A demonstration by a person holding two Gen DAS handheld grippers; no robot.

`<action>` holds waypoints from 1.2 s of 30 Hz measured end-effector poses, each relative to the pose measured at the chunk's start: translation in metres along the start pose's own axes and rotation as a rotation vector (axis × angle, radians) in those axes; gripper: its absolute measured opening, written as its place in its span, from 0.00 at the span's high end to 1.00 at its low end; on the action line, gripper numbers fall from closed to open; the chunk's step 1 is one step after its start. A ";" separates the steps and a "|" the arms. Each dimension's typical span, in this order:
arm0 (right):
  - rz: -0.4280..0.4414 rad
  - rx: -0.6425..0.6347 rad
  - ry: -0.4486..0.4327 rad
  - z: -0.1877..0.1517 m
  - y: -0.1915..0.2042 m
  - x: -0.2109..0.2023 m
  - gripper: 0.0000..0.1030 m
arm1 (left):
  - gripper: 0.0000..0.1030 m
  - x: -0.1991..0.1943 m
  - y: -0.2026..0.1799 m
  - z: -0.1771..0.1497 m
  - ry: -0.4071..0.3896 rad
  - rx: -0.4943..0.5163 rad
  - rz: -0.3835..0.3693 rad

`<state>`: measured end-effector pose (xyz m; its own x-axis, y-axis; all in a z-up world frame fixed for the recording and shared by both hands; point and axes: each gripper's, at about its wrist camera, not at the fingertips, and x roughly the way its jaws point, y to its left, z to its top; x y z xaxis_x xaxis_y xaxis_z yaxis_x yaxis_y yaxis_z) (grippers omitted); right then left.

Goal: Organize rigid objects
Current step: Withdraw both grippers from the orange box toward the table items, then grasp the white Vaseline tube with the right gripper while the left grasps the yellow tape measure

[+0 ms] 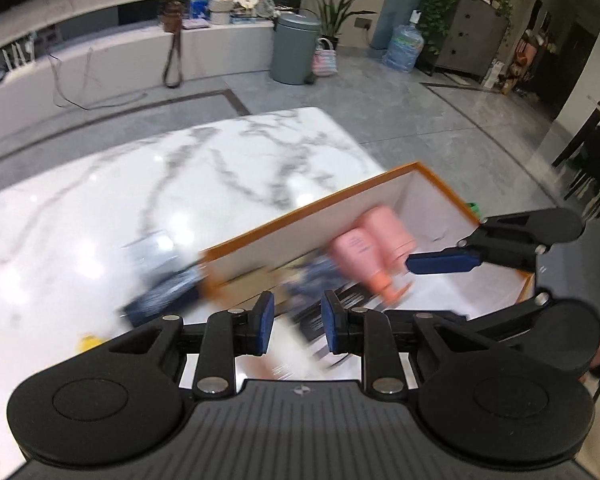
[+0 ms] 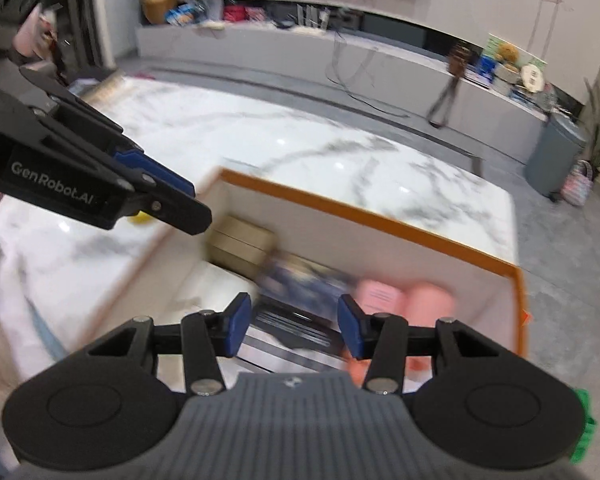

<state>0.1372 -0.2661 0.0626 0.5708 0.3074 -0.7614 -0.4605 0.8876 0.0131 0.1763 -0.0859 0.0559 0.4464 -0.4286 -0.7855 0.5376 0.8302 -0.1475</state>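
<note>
A white box with an orange rim [image 1: 320, 204] [image 2: 380, 220] stands on the marble table. Two pink bottles [image 1: 372, 252] [image 2: 404, 300] lie inside it, next to a blue patterned item [image 2: 300, 280], a black-and-white striped item [image 1: 352, 300] and a tan carton [image 2: 240, 244] in the far corner. My left gripper [image 1: 298, 326] [image 2: 192, 204] hovers over the box's near left edge, jaws drawn close with nothing between them. Over the box interior, my right gripper [image 2: 292, 328] is open and empty; its upper pad [image 1: 440, 262] shows beside the bottles.
A blurred blue package [image 1: 164, 276] and a small yellow object [image 1: 88, 342] [image 2: 140, 218] lie on the table [image 1: 180, 160] left of the box. Beyond the table are grey floor, a grey bin [image 1: 294, 48], a water jug [image 1: 404, 48] and a long low white bench [image 2: 380, 60].
</note>
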 end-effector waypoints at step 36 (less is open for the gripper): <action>-0.113 -0.250 0.673 0.025 0.174 0.185 0.57 | 0.66 -0.004 0.111 -0.126 0.247 -0.013 0.111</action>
<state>0.1795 -0.0458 -0.0596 0.1190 -0.1305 -0.9843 -0.6111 0.7717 -0.1762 0.1441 0.0532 -0.0335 0.3129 -0.2358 -0.9201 0.4855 0.8723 -0.0584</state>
